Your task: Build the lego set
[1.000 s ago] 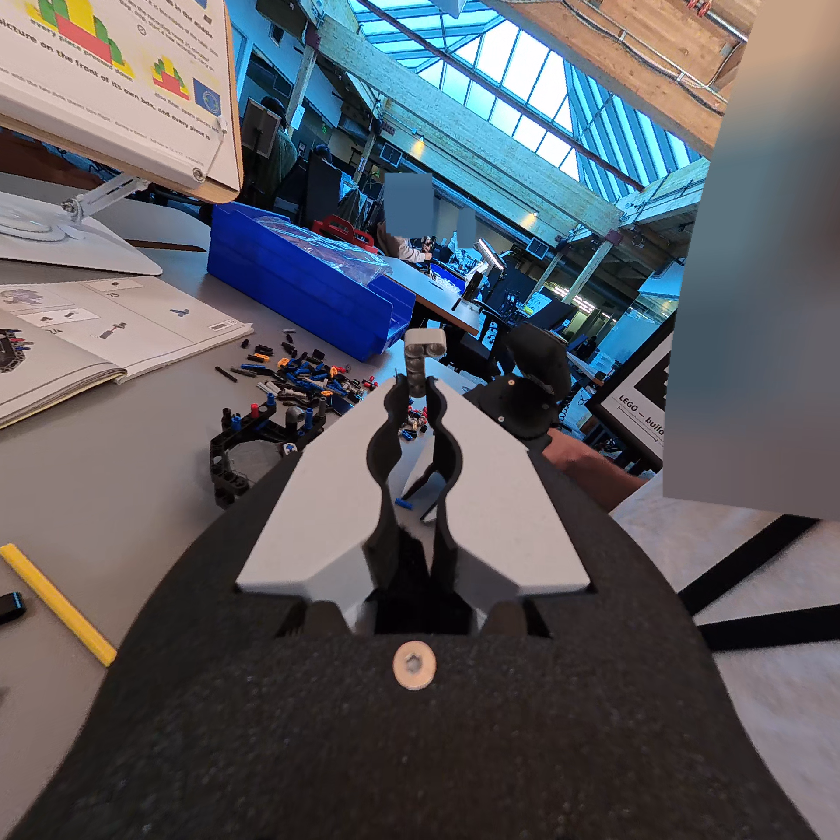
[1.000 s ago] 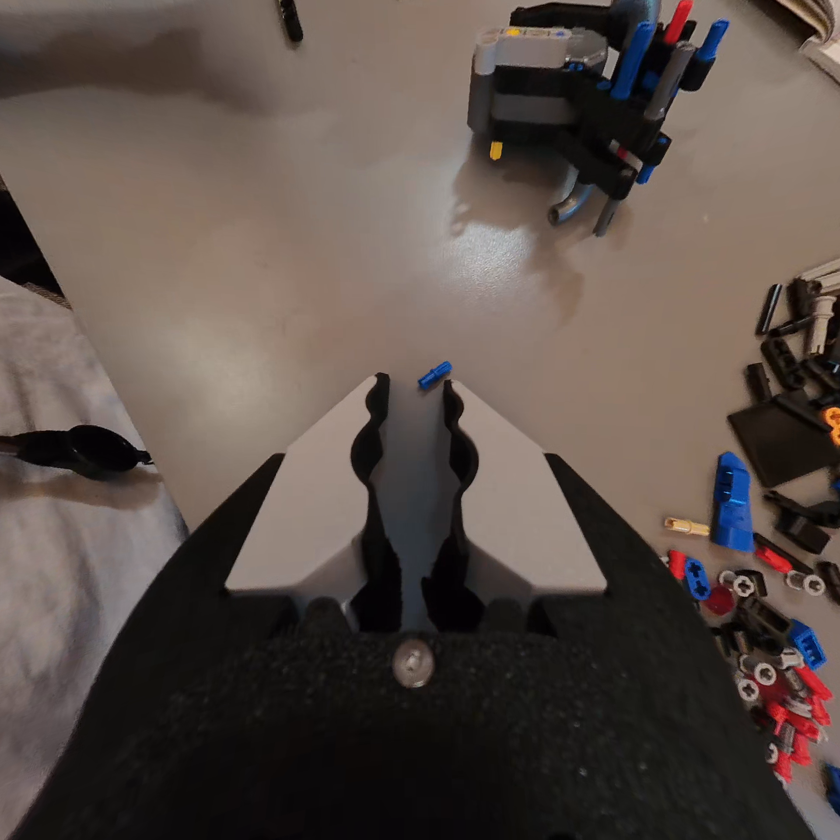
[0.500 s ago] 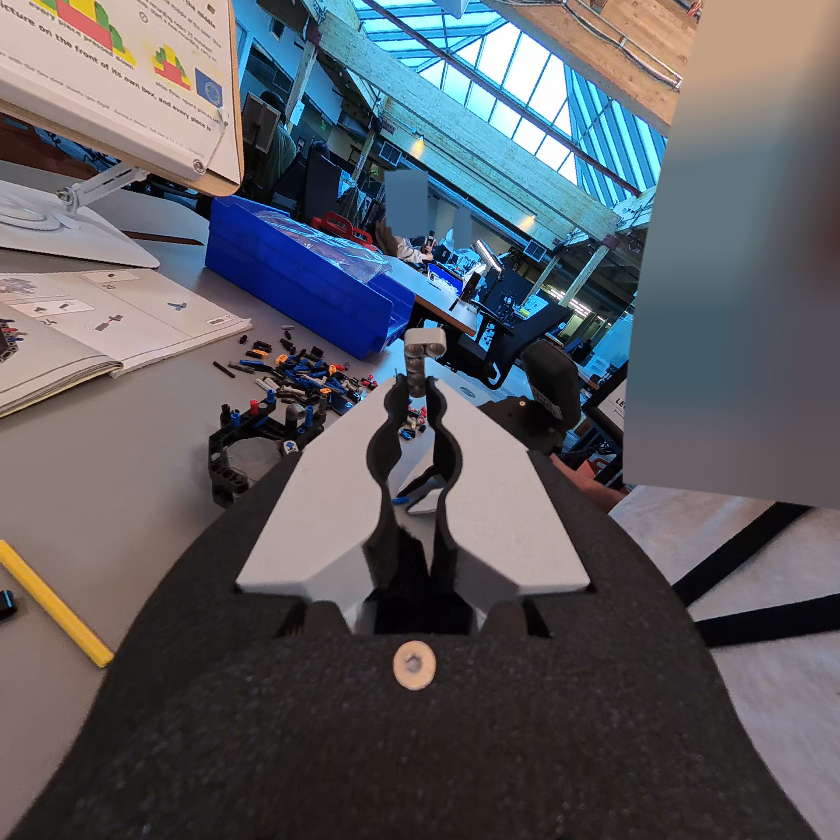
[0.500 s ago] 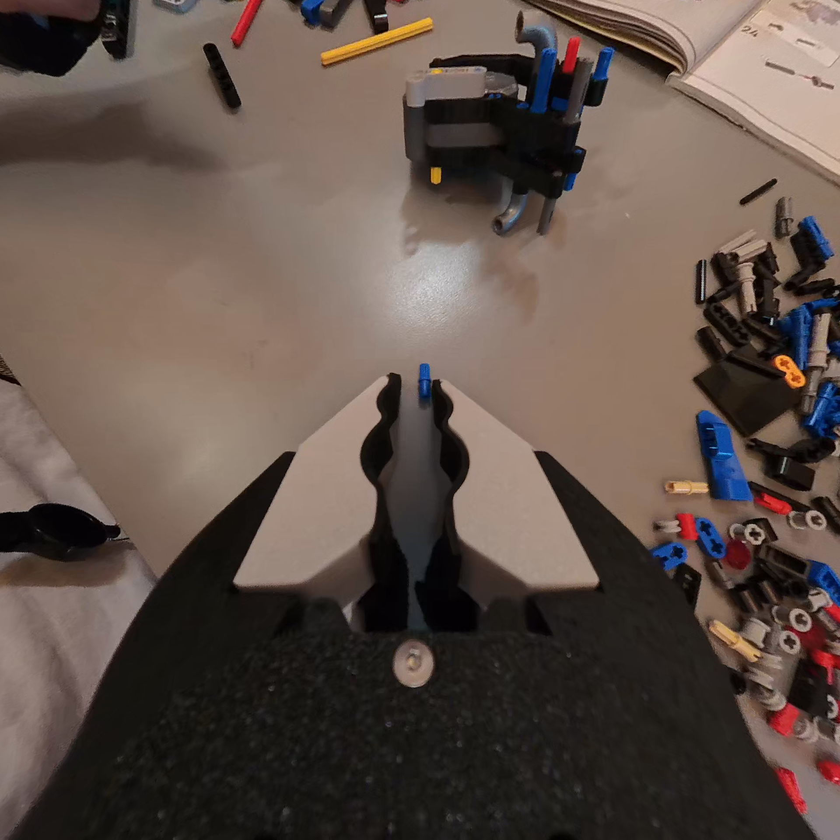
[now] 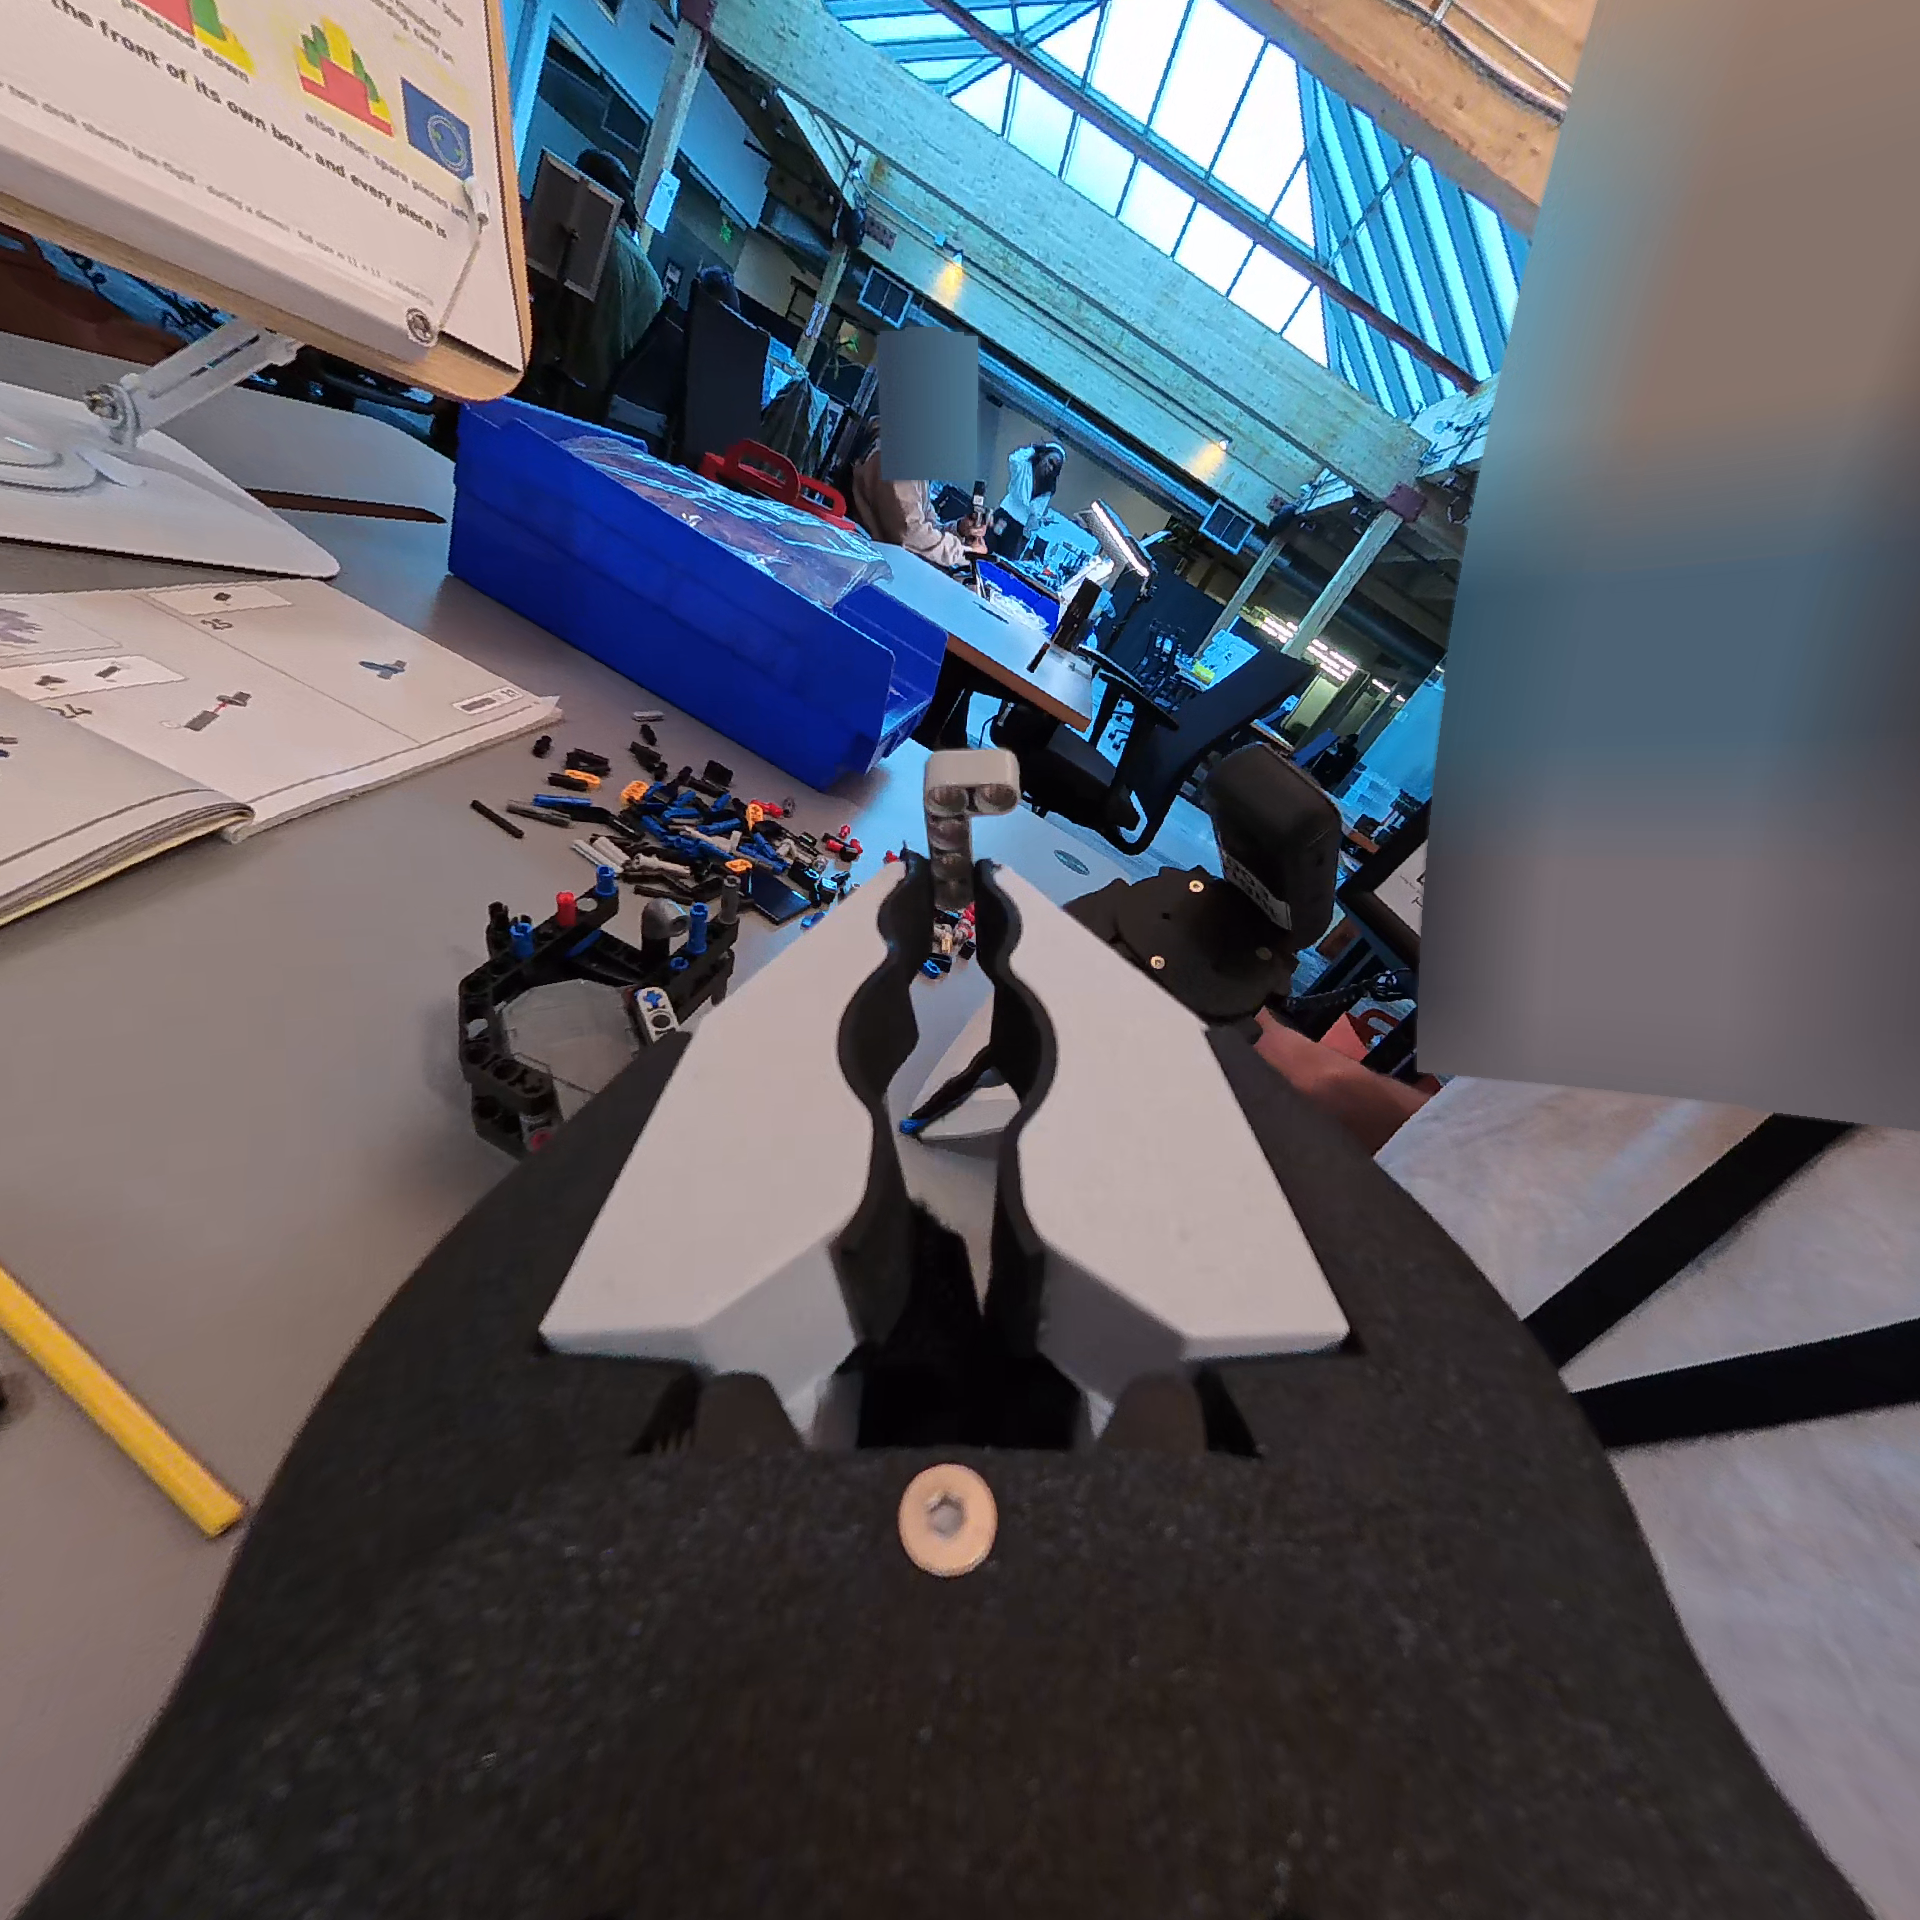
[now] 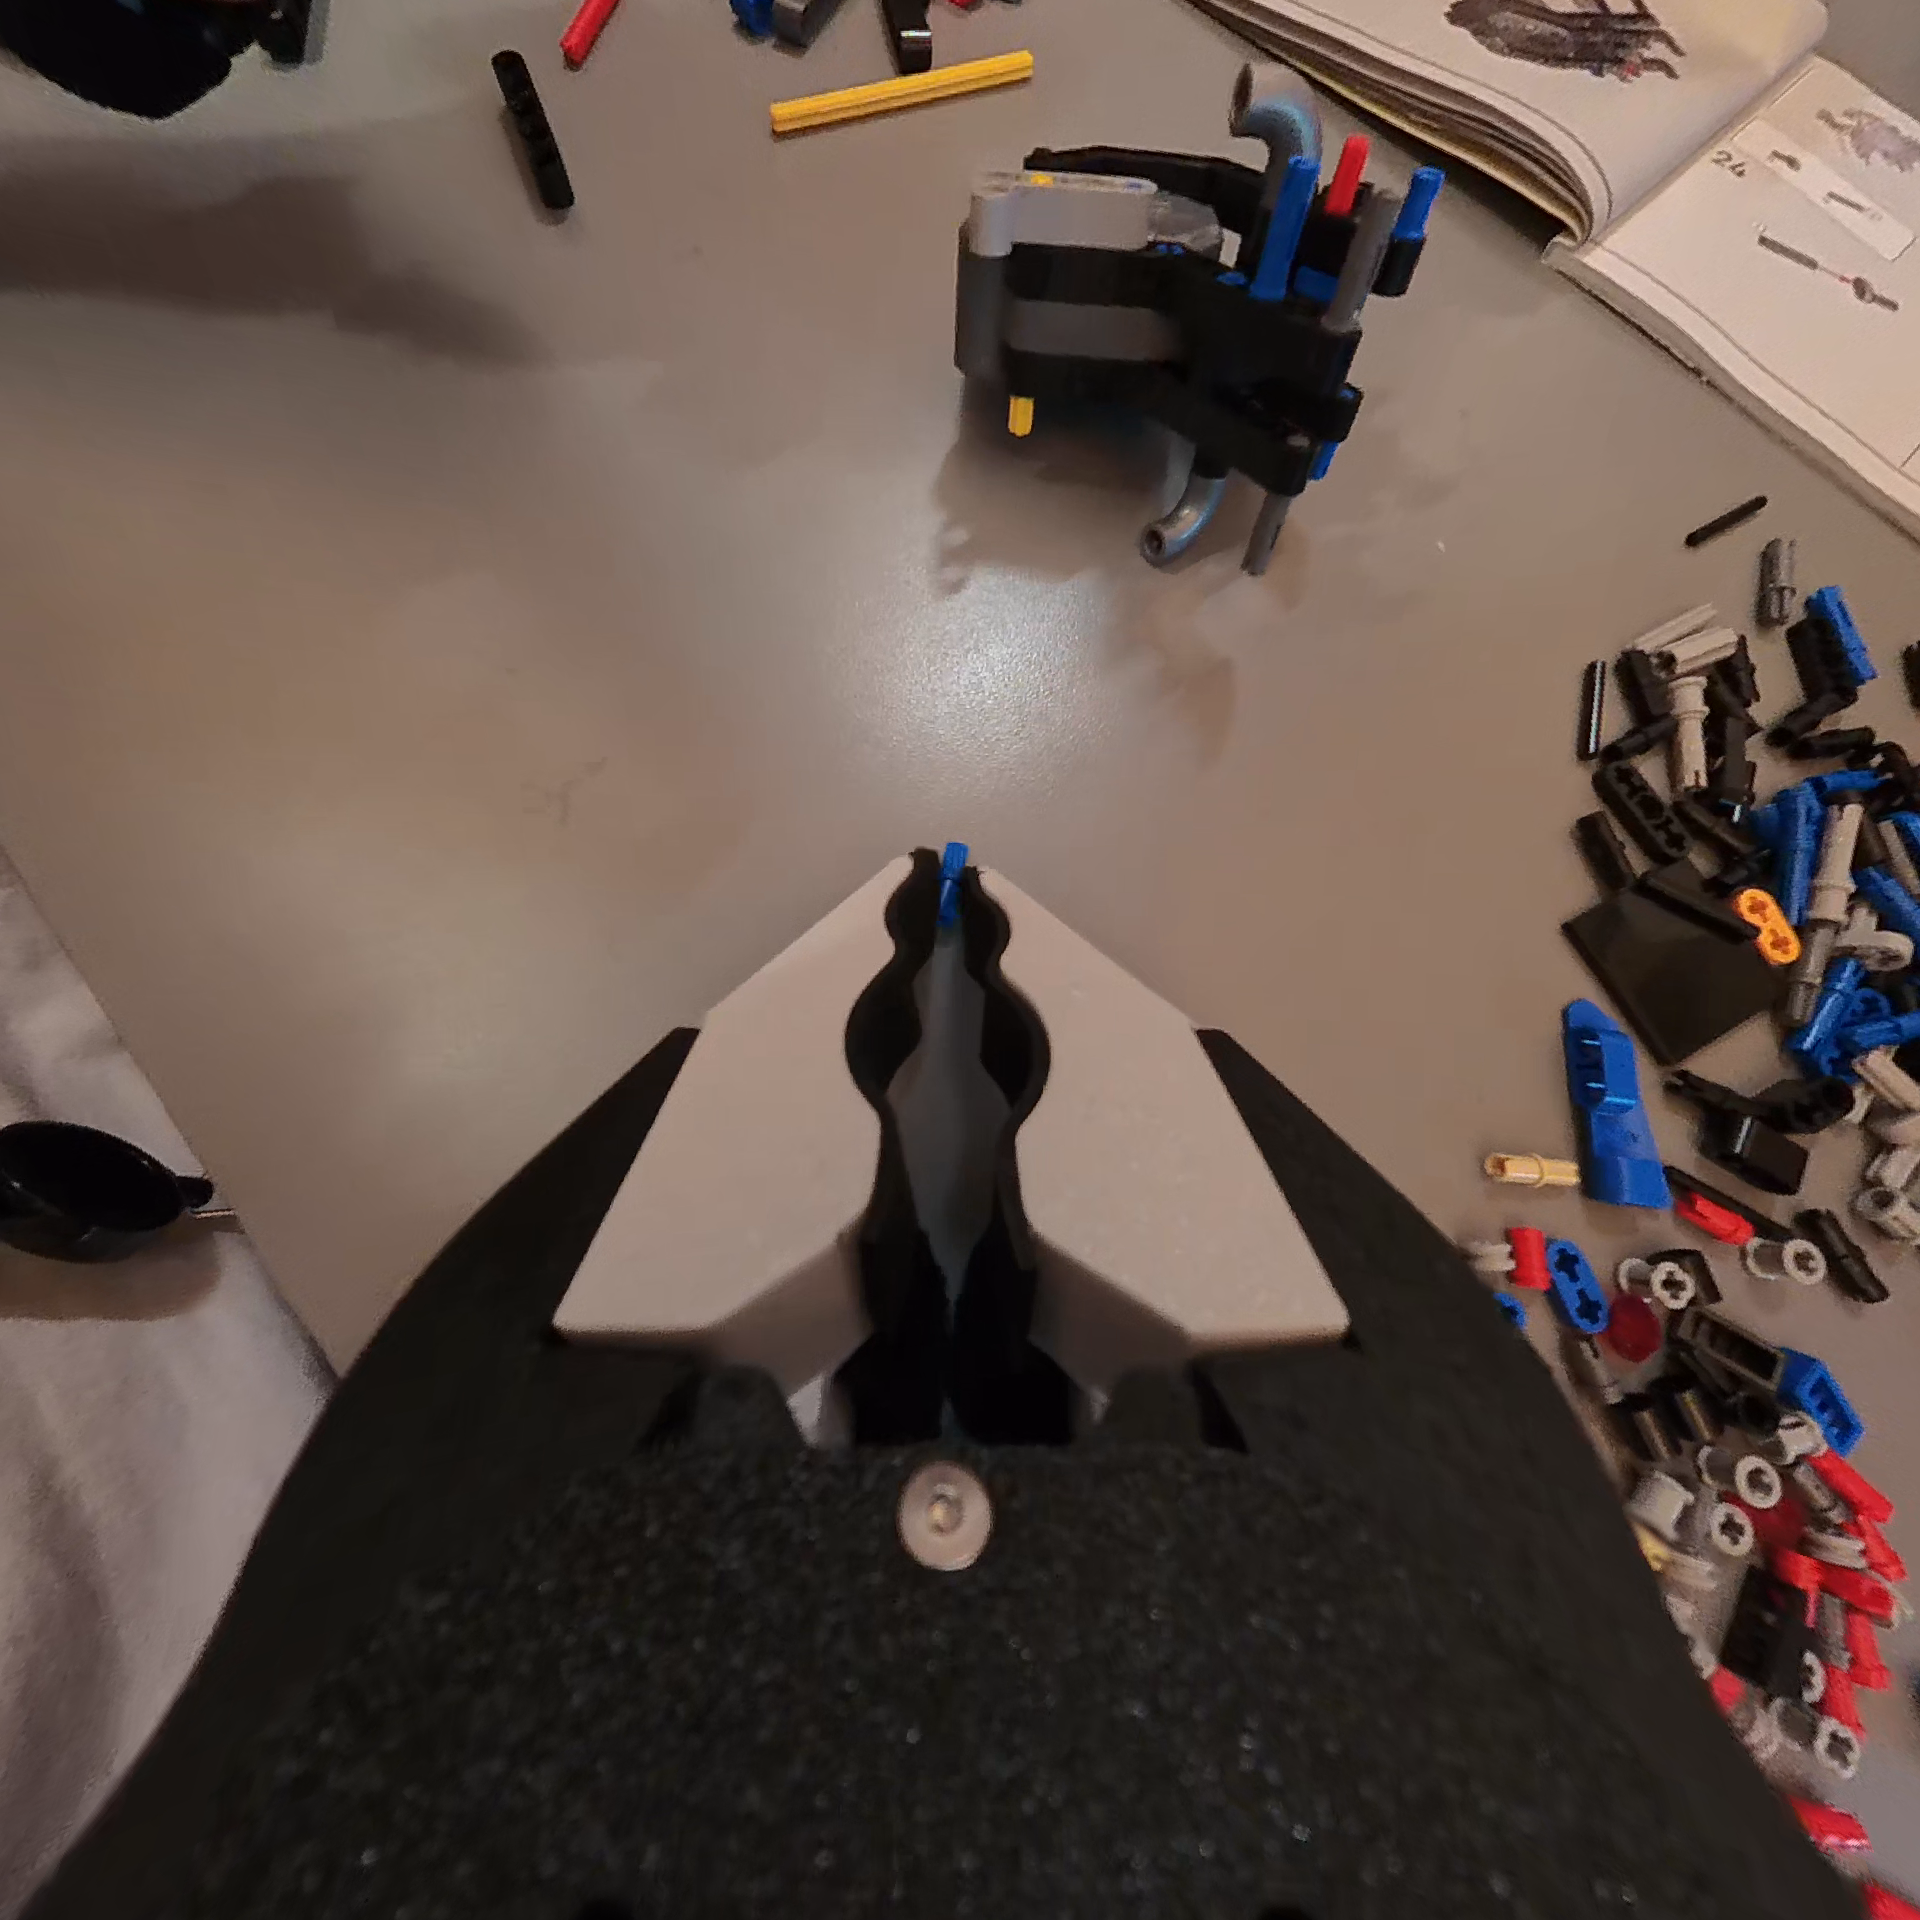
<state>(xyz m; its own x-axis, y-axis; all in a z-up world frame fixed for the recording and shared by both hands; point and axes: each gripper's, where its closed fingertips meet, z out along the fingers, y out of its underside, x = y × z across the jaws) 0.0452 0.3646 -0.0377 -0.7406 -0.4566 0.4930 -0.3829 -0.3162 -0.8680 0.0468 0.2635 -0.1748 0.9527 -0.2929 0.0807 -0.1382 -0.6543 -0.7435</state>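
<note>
Lego model [image 6: 1164, 312] sits half-built on the table [image 6: 520, 675], loose pieces [image 6: 1766, 935] beside it. Right tongs [image 6: 951, 873] pinch a blue pin [image 6: 952, 883]; left tongs [image 5: 951, 883] pinch a grey beam [image 5: 961, 821]. Much building remains.

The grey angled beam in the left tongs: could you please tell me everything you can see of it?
The grey angled beam is a small L-shaped piece of plastic-looking make with round holes. Its long arm stands nearly upright, pinched at the tips of the left tongs; the short arm points right at the top, showing two holes. It is held above the table, touching nothing else.
</note>
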